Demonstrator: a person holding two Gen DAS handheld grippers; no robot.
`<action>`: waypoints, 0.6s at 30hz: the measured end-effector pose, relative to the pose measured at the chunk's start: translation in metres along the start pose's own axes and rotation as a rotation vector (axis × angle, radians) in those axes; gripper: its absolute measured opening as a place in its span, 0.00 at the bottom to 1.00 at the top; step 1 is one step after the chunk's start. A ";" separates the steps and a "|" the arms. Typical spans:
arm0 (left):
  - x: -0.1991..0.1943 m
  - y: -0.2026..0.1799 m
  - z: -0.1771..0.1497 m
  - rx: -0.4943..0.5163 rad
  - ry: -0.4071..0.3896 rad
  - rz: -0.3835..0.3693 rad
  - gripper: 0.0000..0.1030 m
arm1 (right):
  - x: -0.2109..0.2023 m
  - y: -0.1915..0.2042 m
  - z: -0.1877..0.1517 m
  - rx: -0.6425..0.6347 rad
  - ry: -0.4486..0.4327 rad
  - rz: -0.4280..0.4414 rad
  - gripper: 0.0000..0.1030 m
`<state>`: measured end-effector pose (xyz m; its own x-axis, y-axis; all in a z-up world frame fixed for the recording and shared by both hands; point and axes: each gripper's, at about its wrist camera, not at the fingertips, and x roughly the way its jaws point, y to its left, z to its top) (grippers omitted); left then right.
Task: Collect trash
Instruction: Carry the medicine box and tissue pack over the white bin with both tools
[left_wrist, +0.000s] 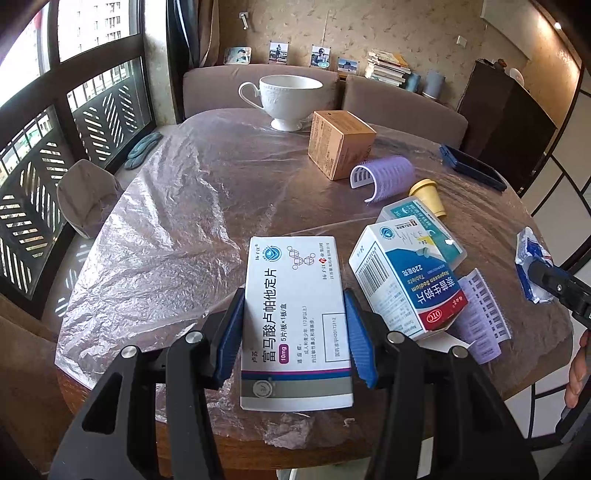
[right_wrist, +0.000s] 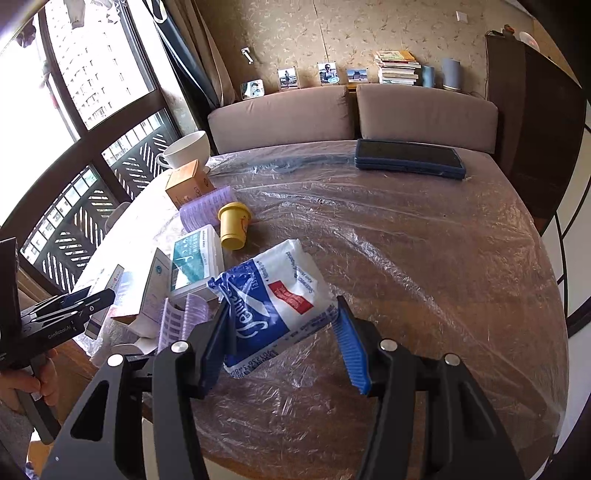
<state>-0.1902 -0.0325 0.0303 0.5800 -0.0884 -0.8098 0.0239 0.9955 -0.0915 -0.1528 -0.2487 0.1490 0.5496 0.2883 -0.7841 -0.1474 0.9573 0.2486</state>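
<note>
The left hand-held gripper (left_wrist: 295, 332) pinches a flat white medicine box (left_wrist: 295, 317) across its width, both blue pads pressed to its long sides, the box lying over the near part of the round worktop (left_wrist: 177, 229), which is covered in wrinkled clear plastic film. Just right of it stands a tilted blue-and-white tablet box (left_wrist: 410, 280) with an open end, resting against a teal-and-white box (left_wrist: 421, 221) and a purple ribbed hair roller (left_wrist: 480, 317). Farther back lie another purple roller (left_wrist: 384, 177), a small yellow cup (left_wrist: 428, 197) on its side, a brown cardboard box (left_wrist: 340, 144) and a white teacup (left_wrist: 284, 99); a dark blue flat case (right_wrist: 408, 158) sits well apart near the far edge. The right hand-held gripper (right_wrist: 284, 339) pinches a crumpled blue-and-white tissue packet (right_wrist: 277, 295), its left pad pressing into the wrapper and its right pad touching the wrapper's edge, the packet's far end pointing toward the yellow cup. A person's hand (right_wrist: 26, 376) grips the left tool's handle at the lower left of the right wrist view.
</note>
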 end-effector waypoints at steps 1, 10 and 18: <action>-0.002 0.000 0.000 0.002 -0.002 -0.003 0.51 | -0.002 0.001 -0.001 0.000 -0.002 0.000 0.52; -0.021 -0.005 -0.010 0.035 -0.018 -0.037 0.51 | -0.013 0.010 -0.012 0.014 -0.006 -0.007 0.52; -0.037 -0.015 -0.020 0.093 -0.029 -0.067 0.51 | -0.023 0.018 -0.030 0.050 0.001 -0.027 0.52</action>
<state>-0.2284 -0.0445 0.0496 0.5979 -0.1556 -0.7863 0.1381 0.9863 -0.0902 -0.1928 -0.2372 0.1543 0.5519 0.2624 -0.7916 -0.0916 0.9626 0.2552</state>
